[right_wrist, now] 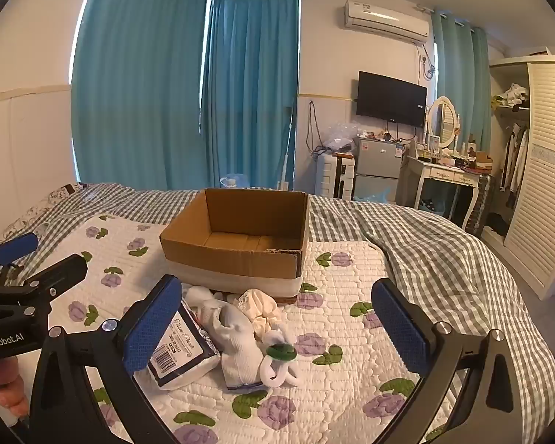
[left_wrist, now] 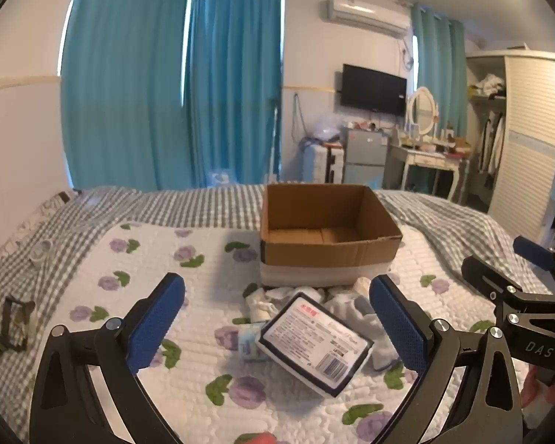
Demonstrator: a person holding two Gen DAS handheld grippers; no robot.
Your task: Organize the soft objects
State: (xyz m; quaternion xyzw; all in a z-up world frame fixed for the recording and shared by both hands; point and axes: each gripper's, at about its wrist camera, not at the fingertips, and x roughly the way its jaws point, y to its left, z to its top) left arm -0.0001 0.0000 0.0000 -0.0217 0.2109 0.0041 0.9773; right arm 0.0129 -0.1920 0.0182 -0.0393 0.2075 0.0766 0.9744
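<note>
An open cardboard box (left_wrist: 329, 255) (right_wrist: 236, 255) stands empty on the flowered quilt. In front of it lies a pile of soft things: a tissue pack (left_wrist: 314, 344) (right_wrist: 183, 351), white socks (right_wrist: 236, 344) (left_wrist: 277, 298), a cream lace cloth (right_wrist: 261, 307) and a white item with a green ring (right_wrist: 281, 351). A small blue-patterned roll (left_wrist: 249, 342) lies left of the pack. My left gripper (left_wrist: 277, 318) is open above the pile. My right gripper (right_wrist: 277, 325) is open above the socks, its left finger (right_wrist: 151, 325) beside the tissue pack.
The grey checked bedspread (right_wrist: 425, 244) surrounds the quilt (left_wrist: 203, 388). A tape roll (left_wrist: 40, 249) and a dark strap (left_wrist: 14, 322) lie at the bed's left. A dresser (right_wrist: 447, 181), fridge (right_wrist: 377, 170) and wardrobe (right_wrist: 544, 170) stand beyond the bed.
</note>
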